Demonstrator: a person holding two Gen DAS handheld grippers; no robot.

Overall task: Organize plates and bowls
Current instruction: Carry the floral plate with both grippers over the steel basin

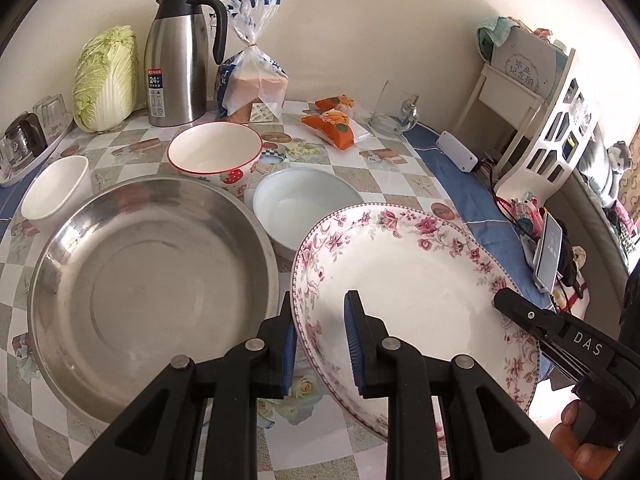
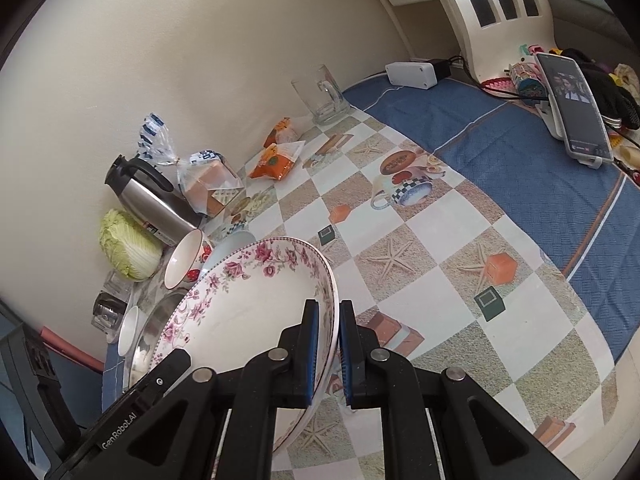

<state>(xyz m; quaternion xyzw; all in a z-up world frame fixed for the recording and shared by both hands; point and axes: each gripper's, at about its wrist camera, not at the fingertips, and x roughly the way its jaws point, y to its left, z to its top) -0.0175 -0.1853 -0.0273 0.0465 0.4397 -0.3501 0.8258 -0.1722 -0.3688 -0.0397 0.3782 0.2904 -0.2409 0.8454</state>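
Gripped on opposite rims by the left gripper (image 1: 320,344) and right gripper (image 2: 329,354), both clamped tight, the floral plate (image 1: 404,288) is held tilted above the tablecloth, just right of the steel basin (image 1: 152,280) (the likely stacking spot).

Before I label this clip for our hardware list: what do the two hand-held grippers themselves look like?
Both are matte black plastic linkages with silver pivot pins and ribbed blue finger pads. The left hand-held gripper shows in its own camera; beside it the right hand-held gripper carries white "DAS" lettering. The right view shows "GenRobot.AI" printed on the left one's side. No cables or sleeves are visible.
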